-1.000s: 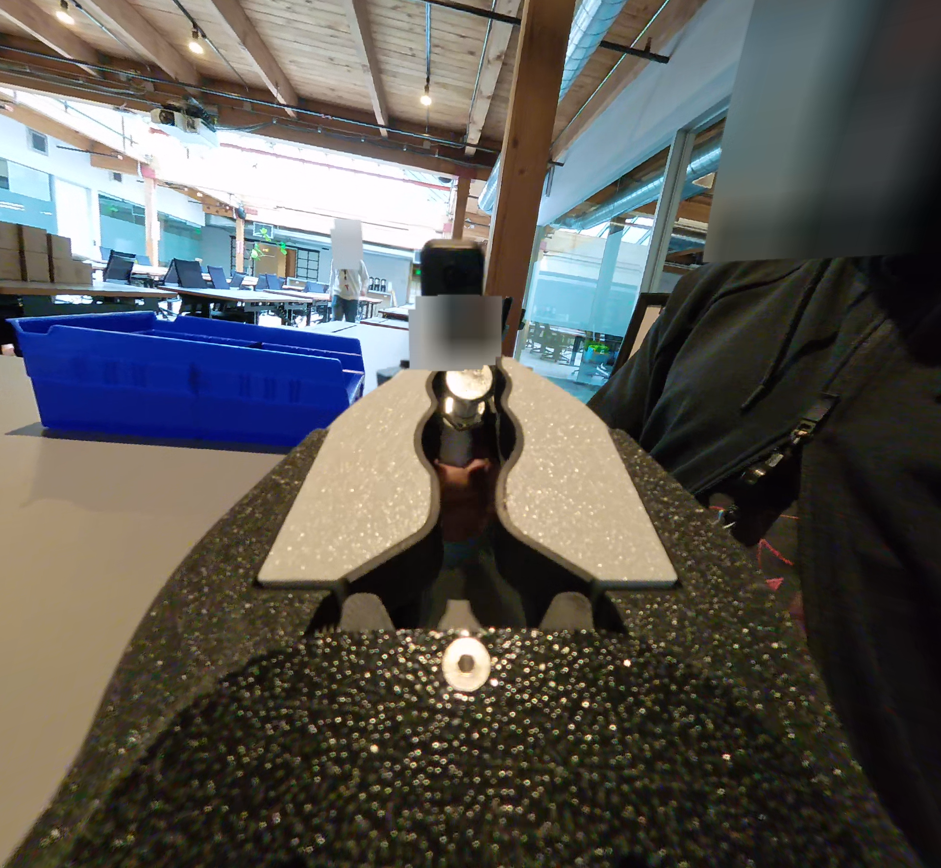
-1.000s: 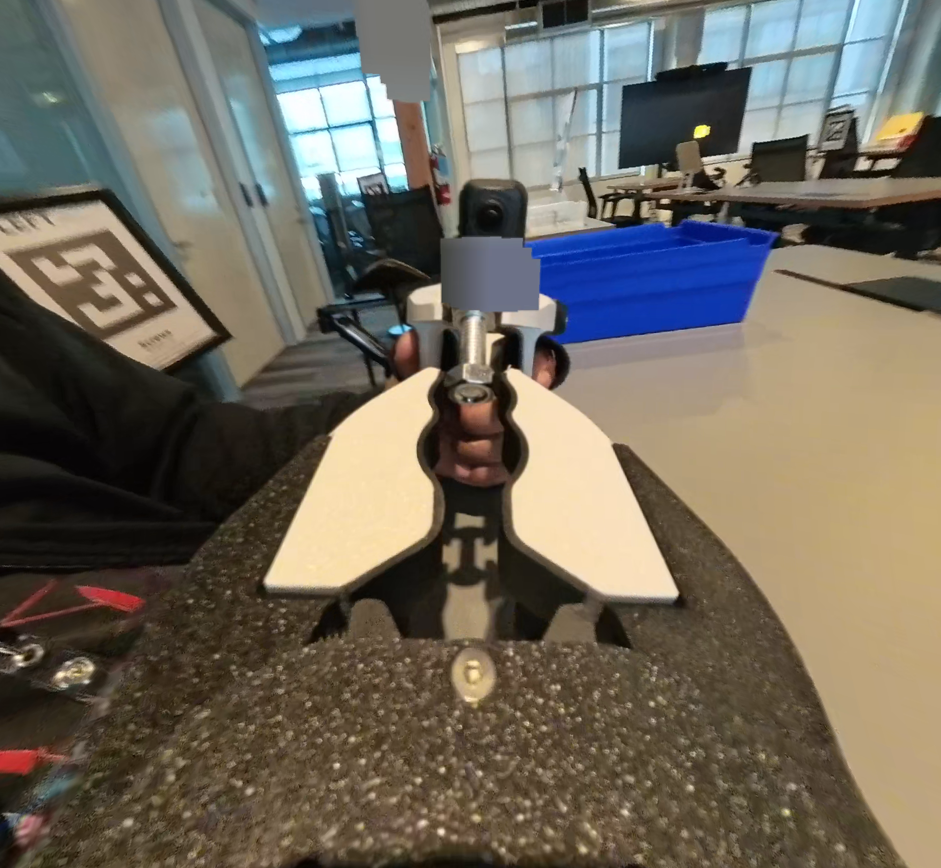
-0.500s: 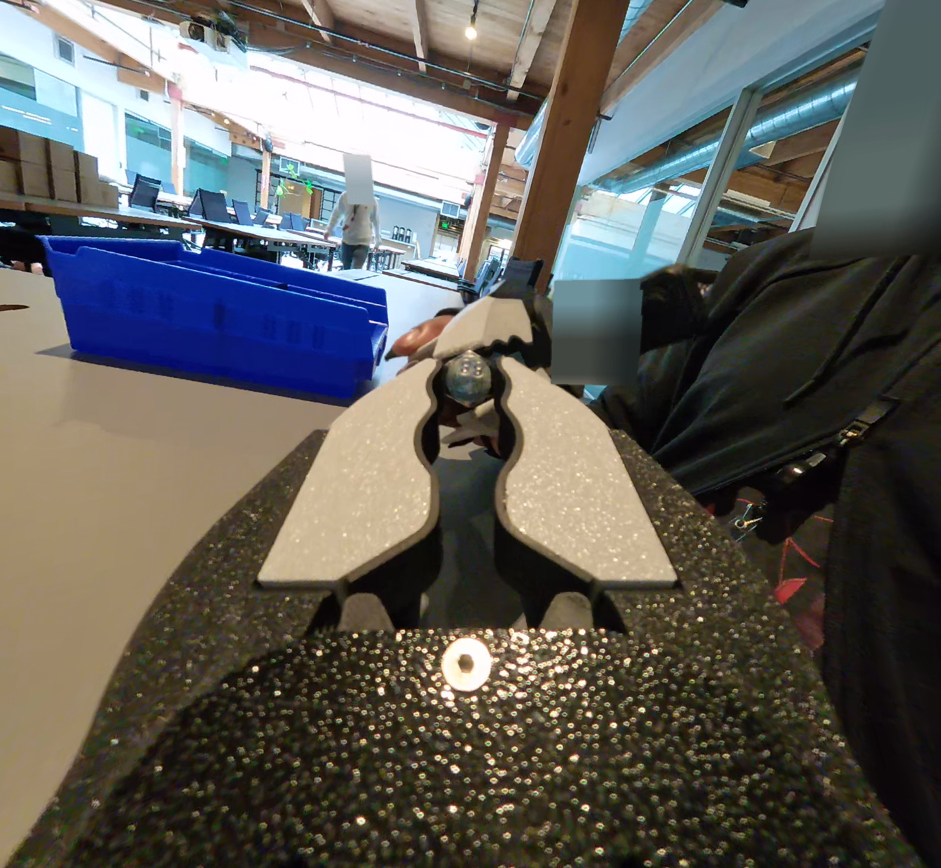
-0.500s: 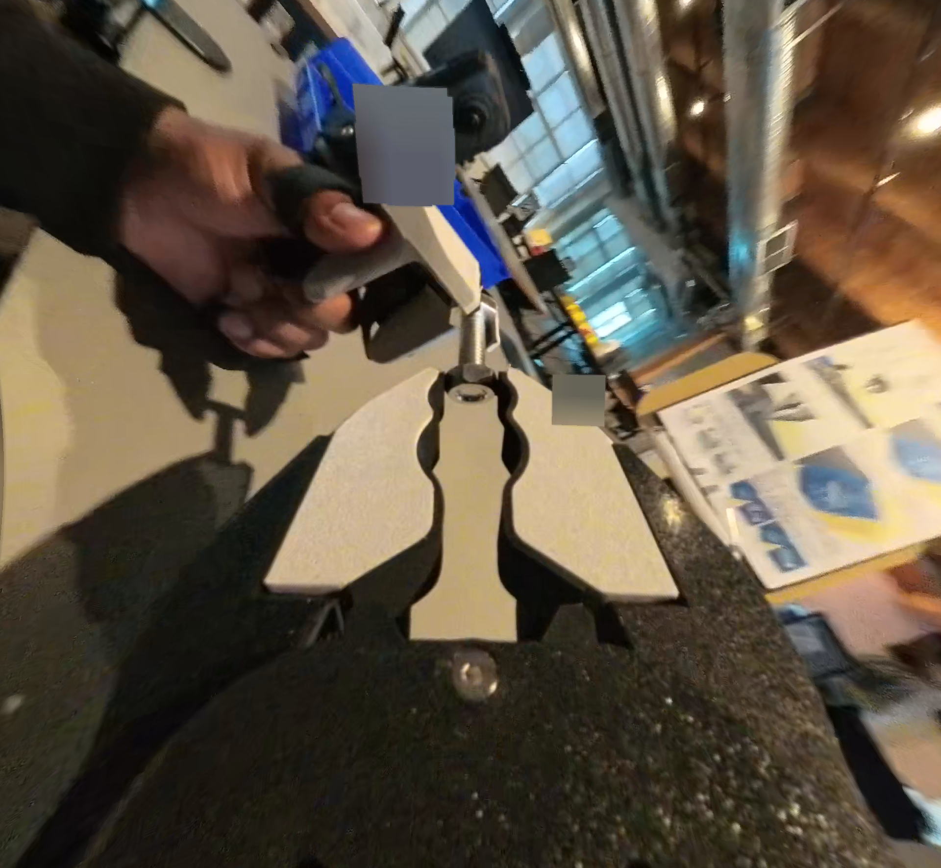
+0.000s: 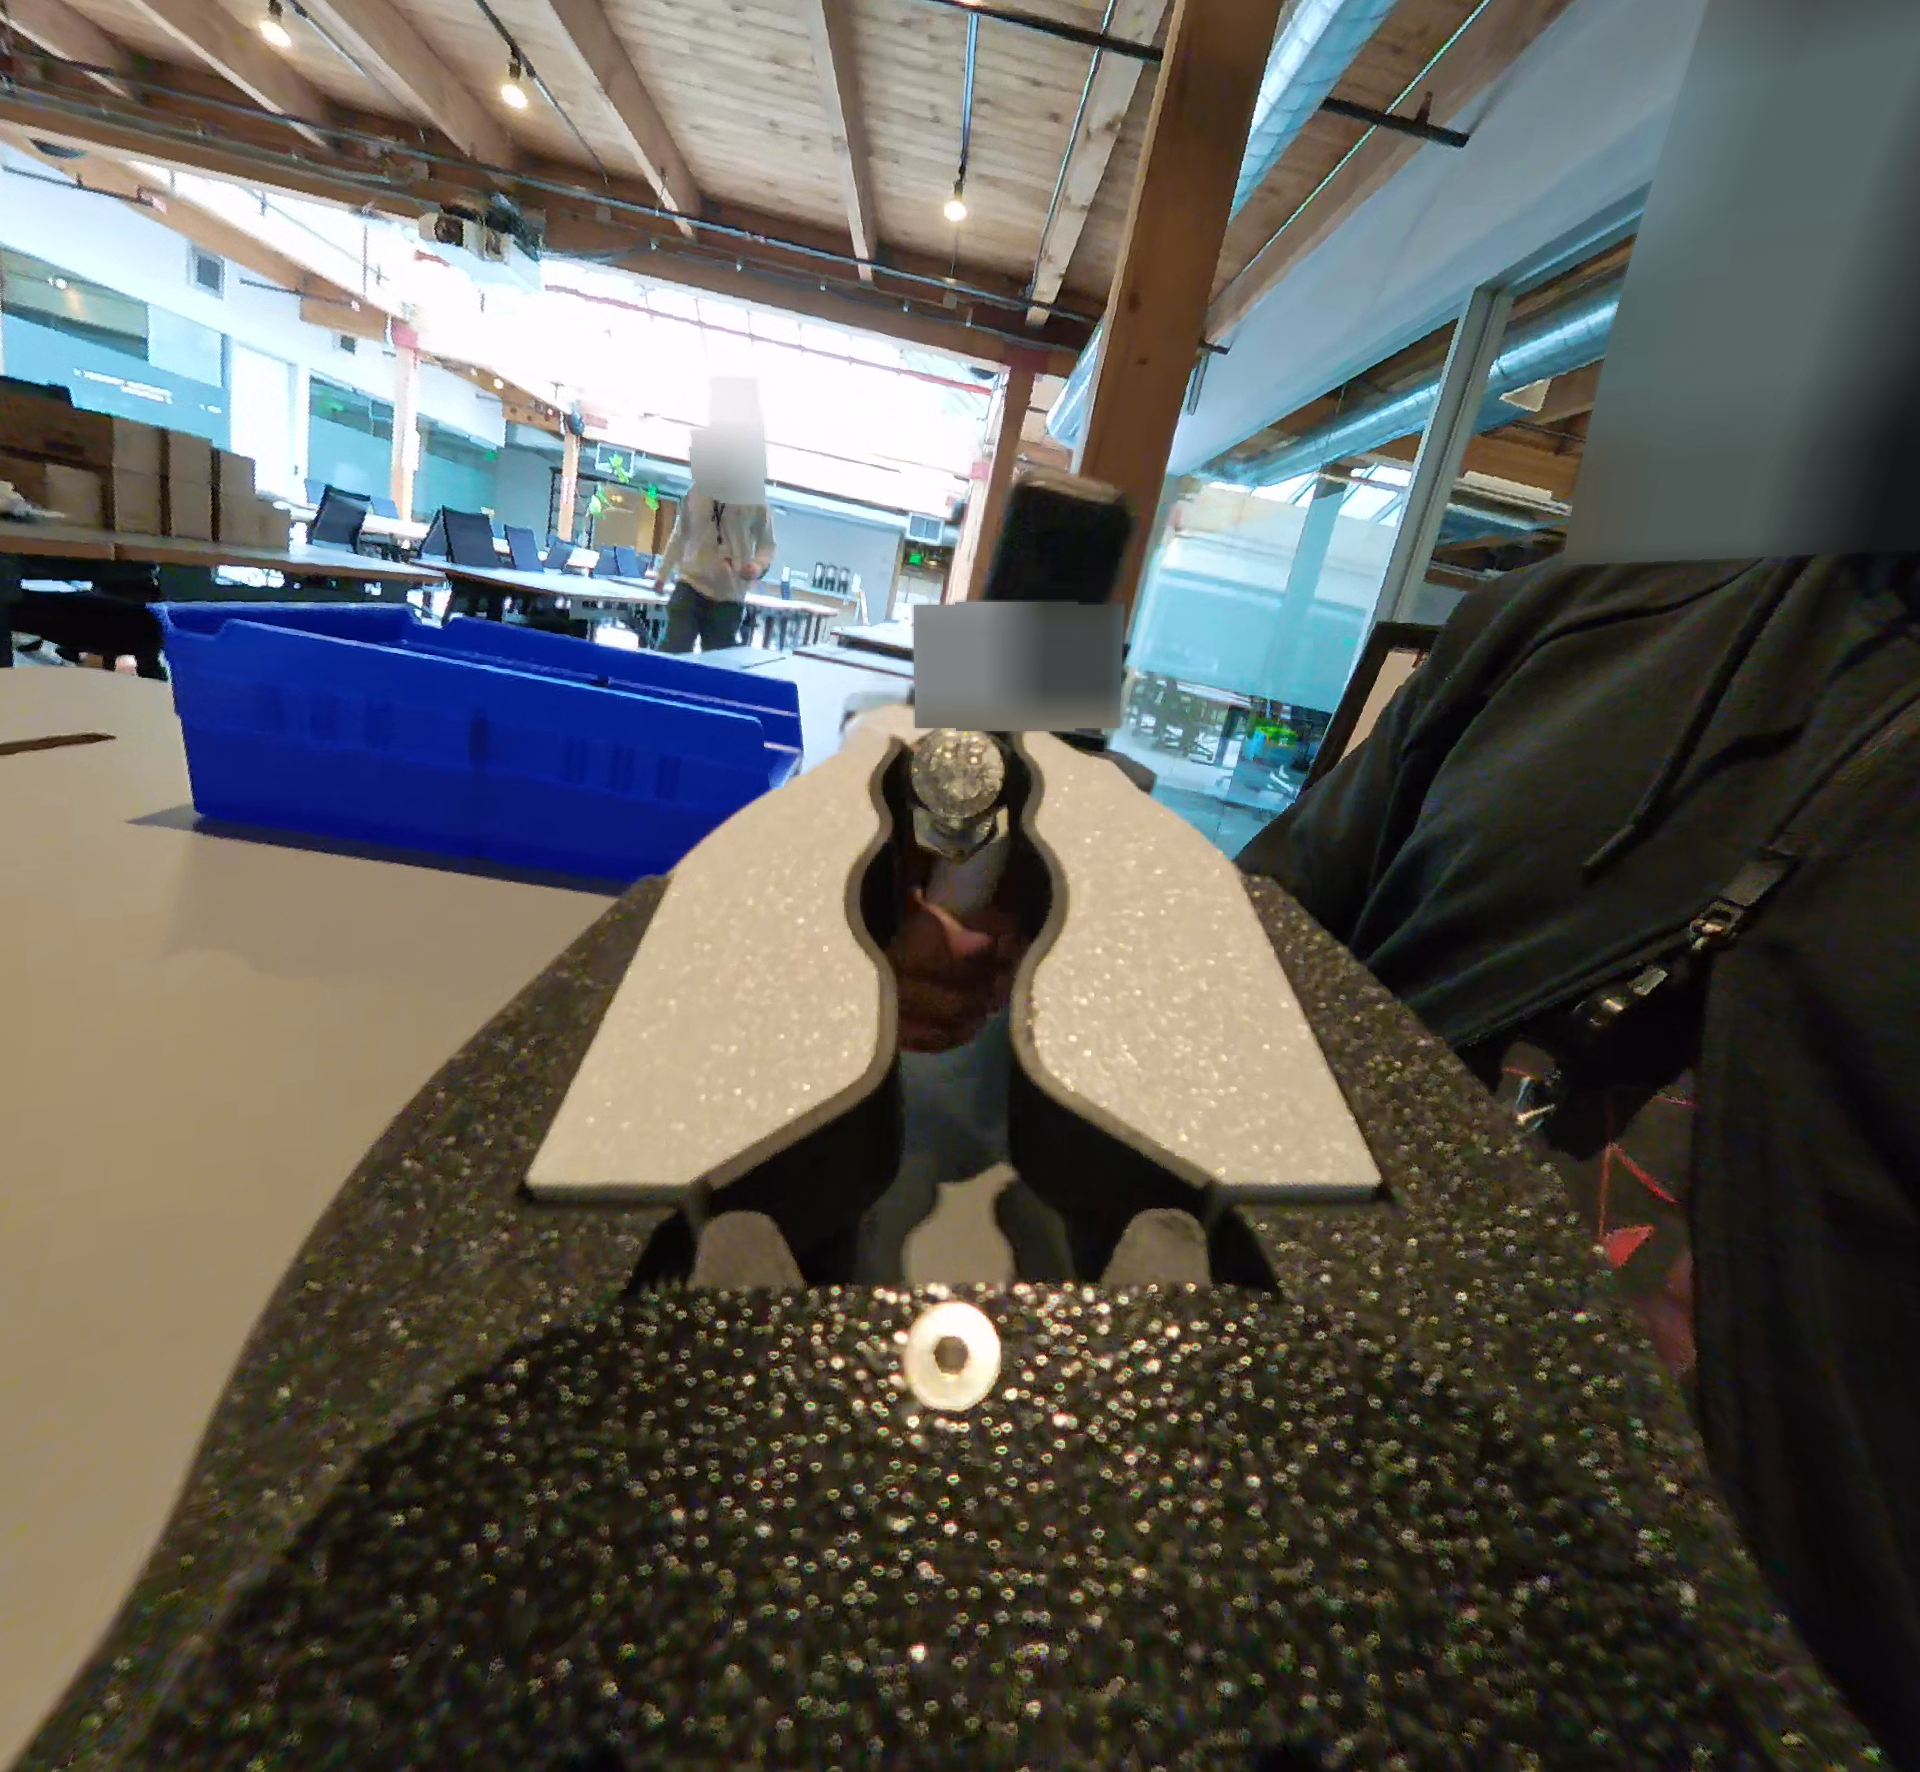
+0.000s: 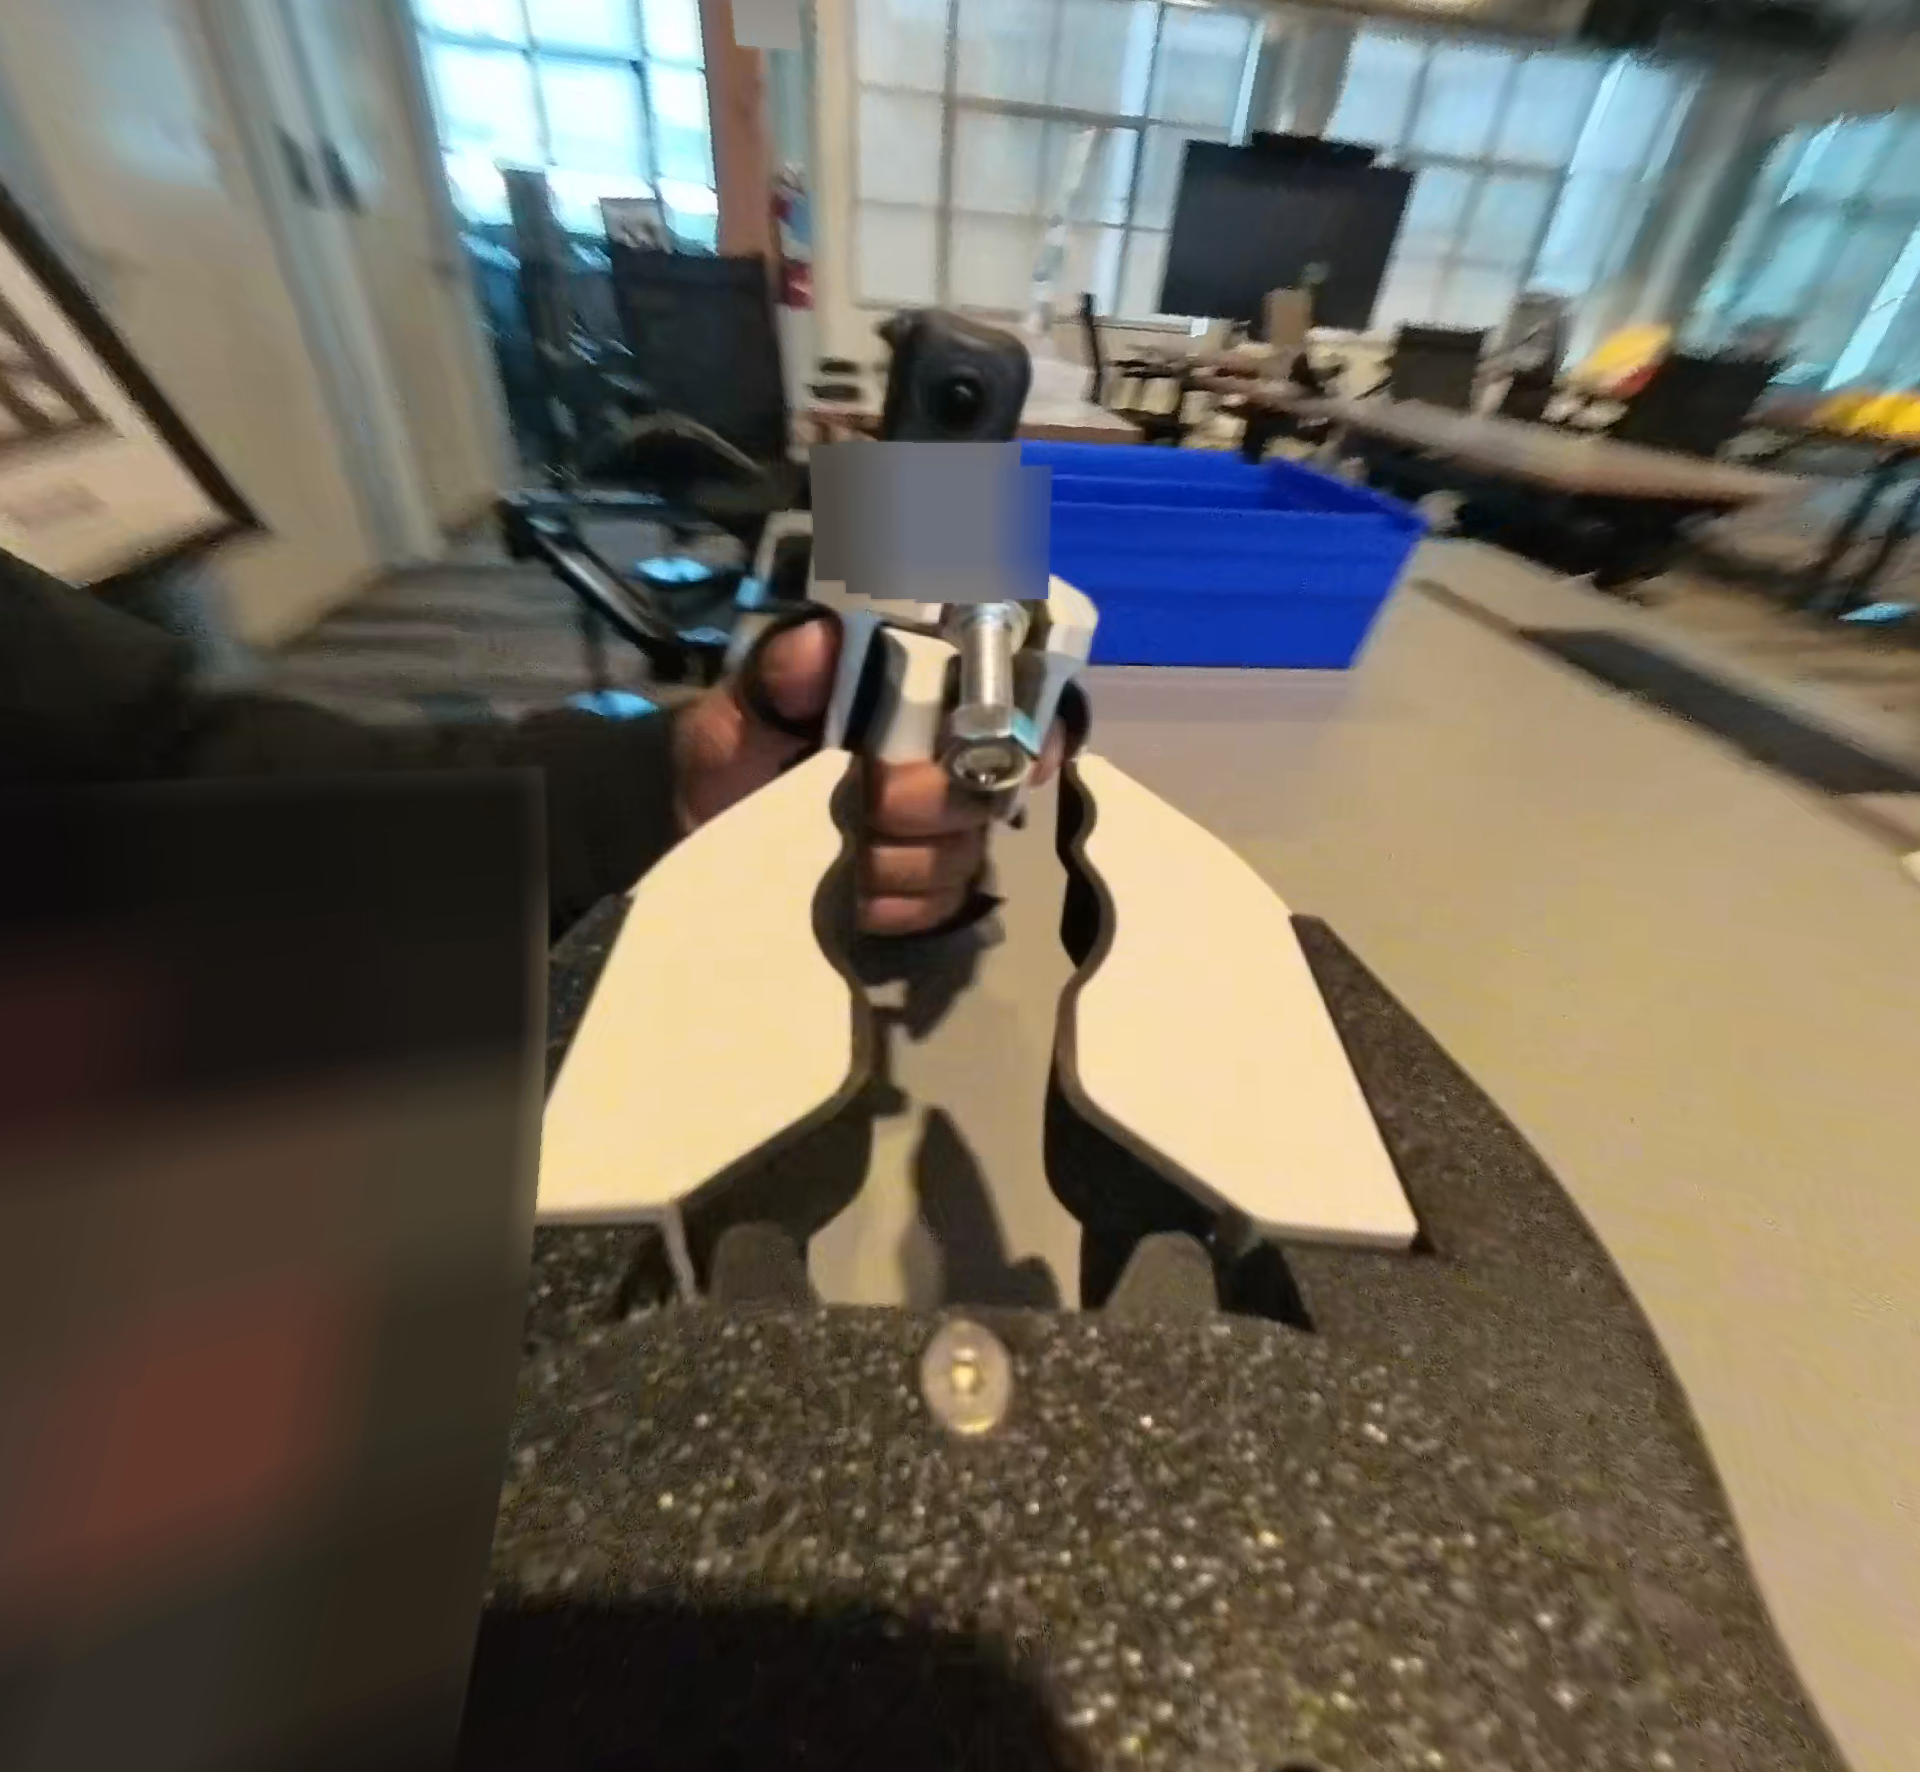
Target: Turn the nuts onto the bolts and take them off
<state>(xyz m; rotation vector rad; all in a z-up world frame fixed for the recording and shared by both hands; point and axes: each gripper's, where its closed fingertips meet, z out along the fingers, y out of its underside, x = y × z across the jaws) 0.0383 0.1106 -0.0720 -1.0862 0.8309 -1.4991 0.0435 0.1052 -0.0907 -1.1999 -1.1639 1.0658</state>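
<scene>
In the left wrist view my left gripper [image 5: 956, 758] is shut on the round head of a silver bolt [image 5: 956, 775], held in the air above the grey table [image 5: 260, 995]. In the right wrist view the same bolt [image 6: 985, 662] points toward me with a hex nut [image 6: 982, 754] threaded on near its end. My right gripper [image 6: 945, 777] is open, its fingers standing apart on either side of the nut, the nut nearer the right finger. The left gripper's grey fingers [image 6: 883, 683] and the hand [image 6: 758, 725] holding it show behind the bolt.
A blue plastic bin [image 5: 468, 756] stands on the table farther back; it also shows in the right wrist view [image 6: 1226, 569]. A person in a black jacket [image 5: 1558, 839] is close on the right. Another person [image 5: 717, 559] stands far off among desks. The tips of both grippers are at nearly the same place.
My right gripper has rolled back from a twisted pose to level and opened off the nut it was gripping. My left gripper still holds the bolt.
</scene>
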